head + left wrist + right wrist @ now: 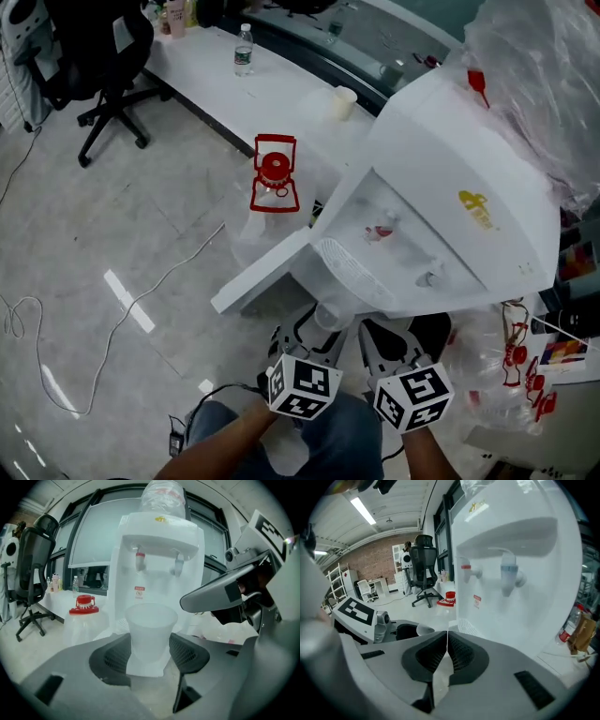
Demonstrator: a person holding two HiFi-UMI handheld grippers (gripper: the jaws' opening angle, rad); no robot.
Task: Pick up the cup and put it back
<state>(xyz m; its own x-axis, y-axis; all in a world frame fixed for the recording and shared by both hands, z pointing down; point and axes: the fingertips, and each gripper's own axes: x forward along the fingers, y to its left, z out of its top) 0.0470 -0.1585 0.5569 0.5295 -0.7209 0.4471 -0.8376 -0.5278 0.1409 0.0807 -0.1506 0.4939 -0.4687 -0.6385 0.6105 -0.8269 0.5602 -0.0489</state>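
Observation:
A translucent white plastic cup (151, 634) stands upright between the jaws of my left gripper (149, 657), which is shut on it. It hangs just in front of a white water dispenser (159, 545), below the red tap (139, 559) and blue tap (178, 565). In the head view the cup (328, 317) sits close to the dispenser's drip tray (352, 272), held by the left gripper (314, 345). My right gripper (446, 649) is shut on nothing, next to the left one (394, 349), facing the dispenser (520, 573).
A big clear bottle with a red cap (274, 178) stands on the floor left of the dispenser. Behind it runs a white table (281, 89) with a paper cup (344, 101) and a water bottle (244, 52). An office chair (94, 56) and floor cables (122, 319) lie left.

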